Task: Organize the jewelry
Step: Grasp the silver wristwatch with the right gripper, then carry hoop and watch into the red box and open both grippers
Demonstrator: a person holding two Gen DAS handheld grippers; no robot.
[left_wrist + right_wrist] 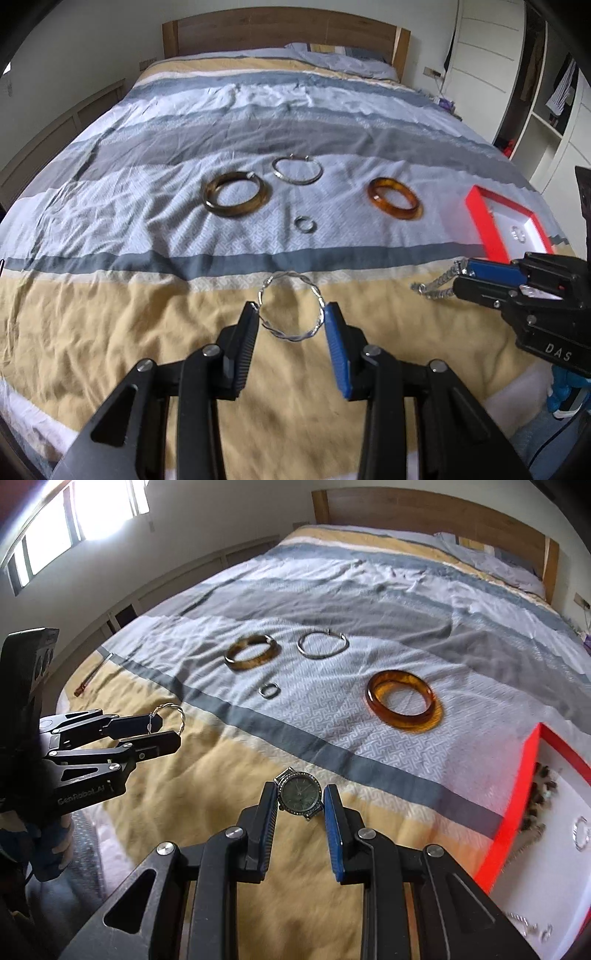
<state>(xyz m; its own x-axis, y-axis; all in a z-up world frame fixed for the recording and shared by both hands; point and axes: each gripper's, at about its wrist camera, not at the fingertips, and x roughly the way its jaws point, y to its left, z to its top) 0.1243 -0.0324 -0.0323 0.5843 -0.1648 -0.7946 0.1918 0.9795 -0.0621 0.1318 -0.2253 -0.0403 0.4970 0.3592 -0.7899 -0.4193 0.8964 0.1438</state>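
Observation:
My left gripper (290, 312) is shut on a twisted silver bangle (291, 280) and holds it over the yellow stripe of the bed; it also shows in the right wrist view (168, 723). My right gripper (300, 799) is shut on a silver watch (300, 794); its chain band (437, 284) hangs down in the left wrist view. On the bedspread lie a brown bangle (236, 194), a thin silver hoop (297, 170), an amber bangle (395, 199) and a small silver ring (306, 224). A red-rimmed white tray (517, 797) stands at the right.
The tray holds a ring (580, 832), a dark beaded piece (539, 797) and small silver items (532, 926). A thin stick (92, 675) lies near the bed's left edge. A wooden headboard (284, 33) is at the far end, shelves (554, 110) at the right.

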